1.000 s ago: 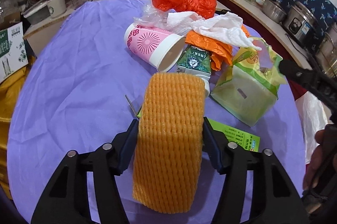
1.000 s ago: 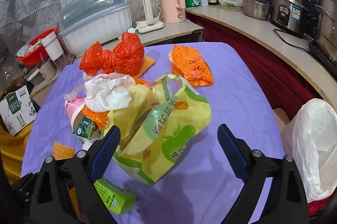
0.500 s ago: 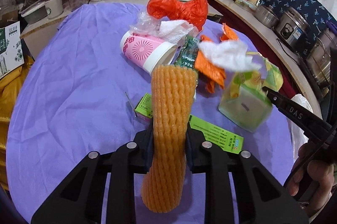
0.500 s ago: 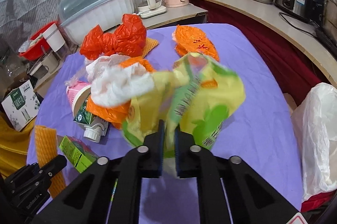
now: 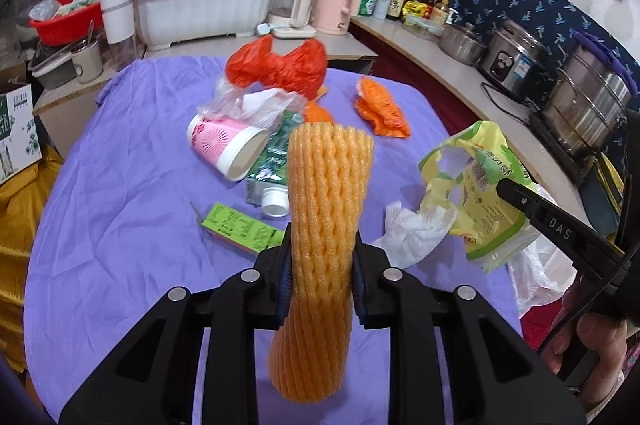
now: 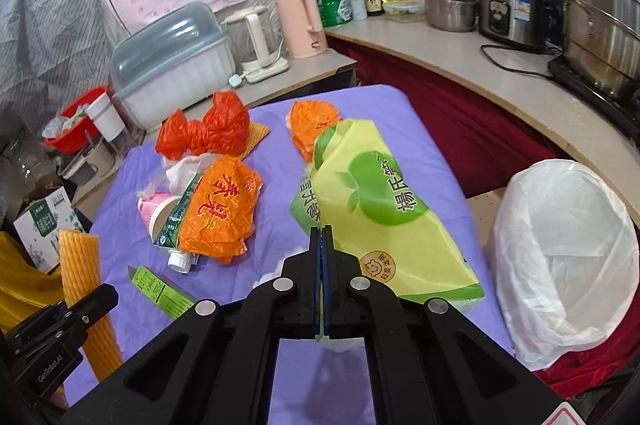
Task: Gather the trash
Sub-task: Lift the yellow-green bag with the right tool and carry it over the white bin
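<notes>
My left gripper (image 5: 320, 253) is shut on an orange foam net sleeve (image 5: 328, 185) and holds it upright above the purple table (image 5: 120, 225). My right gripper (image 6: 322, 237) is shut on the edge of a yellow-green plastic bag (image 6: 368, 209), which hangs off the cloth towards the right. A white-lined trash bin (image 6: 568, 257) stands open beside the table's right edge. On the table lie a pink cup (image 5: 224, 145), a green carton (image 5: 276, 153), a flat green box (image 5: 240, 227), a white tissue (image 5: 416, 229), a red bag (image 5: 280, 69) and orange wrappers (image 6: 220, 209).
A counter (image 6: 520, 93) with pots, a rice cooker and bottles curves along the right. Behind the table stand a dish rack (image 5: 200, 5), kettles and a red basin (image 5: 68, 9). A cardboard box (image 6: 44, 221) sits at the left. A hand (image 5: 592, 341) holds the right gripper.
Both grippers closed and rose, the left on the foam net and the right on the yellow-green bag. The bag swung right. The white tissue dropped off it onto the cloth.
</notes>
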The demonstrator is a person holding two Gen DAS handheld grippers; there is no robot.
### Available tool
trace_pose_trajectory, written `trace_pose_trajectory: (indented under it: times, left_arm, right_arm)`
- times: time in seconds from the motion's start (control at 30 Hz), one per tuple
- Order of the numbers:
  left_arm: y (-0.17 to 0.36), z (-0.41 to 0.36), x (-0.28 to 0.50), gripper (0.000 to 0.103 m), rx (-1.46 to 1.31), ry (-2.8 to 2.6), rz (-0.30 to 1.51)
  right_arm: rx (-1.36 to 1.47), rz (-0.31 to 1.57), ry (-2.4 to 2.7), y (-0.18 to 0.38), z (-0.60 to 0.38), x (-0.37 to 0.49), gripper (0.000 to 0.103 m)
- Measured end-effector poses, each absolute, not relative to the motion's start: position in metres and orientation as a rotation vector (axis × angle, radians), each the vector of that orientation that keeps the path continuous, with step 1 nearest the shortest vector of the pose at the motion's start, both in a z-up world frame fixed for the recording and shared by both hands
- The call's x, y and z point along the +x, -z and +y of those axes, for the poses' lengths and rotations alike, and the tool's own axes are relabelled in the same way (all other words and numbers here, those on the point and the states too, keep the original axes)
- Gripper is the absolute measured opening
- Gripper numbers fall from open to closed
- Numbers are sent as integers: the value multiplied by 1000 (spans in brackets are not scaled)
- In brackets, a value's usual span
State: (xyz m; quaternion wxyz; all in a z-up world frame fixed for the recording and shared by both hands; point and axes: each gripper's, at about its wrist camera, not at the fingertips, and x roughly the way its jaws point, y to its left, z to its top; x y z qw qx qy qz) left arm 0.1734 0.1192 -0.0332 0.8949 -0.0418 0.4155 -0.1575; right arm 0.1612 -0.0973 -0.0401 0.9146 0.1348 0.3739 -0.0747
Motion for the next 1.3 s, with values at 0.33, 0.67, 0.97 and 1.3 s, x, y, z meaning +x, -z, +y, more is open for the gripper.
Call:
trace_pose_trajectory:
  times: [0.33,0.67,0.97,1.3]
  left_arm:
    - [7,83,140,23,-55,385,809]
    - [-3,61,117,23,-19,414,792]
    - [-6,43,107,23,11,440,783]
    - [10,26,104,23,43,454,825]
  right_arm:
    - [305,680,181,7,-129,112,1]
    - [339,619,194,-11,-152,80,1]
    - [368,570,217,-24,-172,66,1]
    - [406,614,224,-3,-184,60,1]
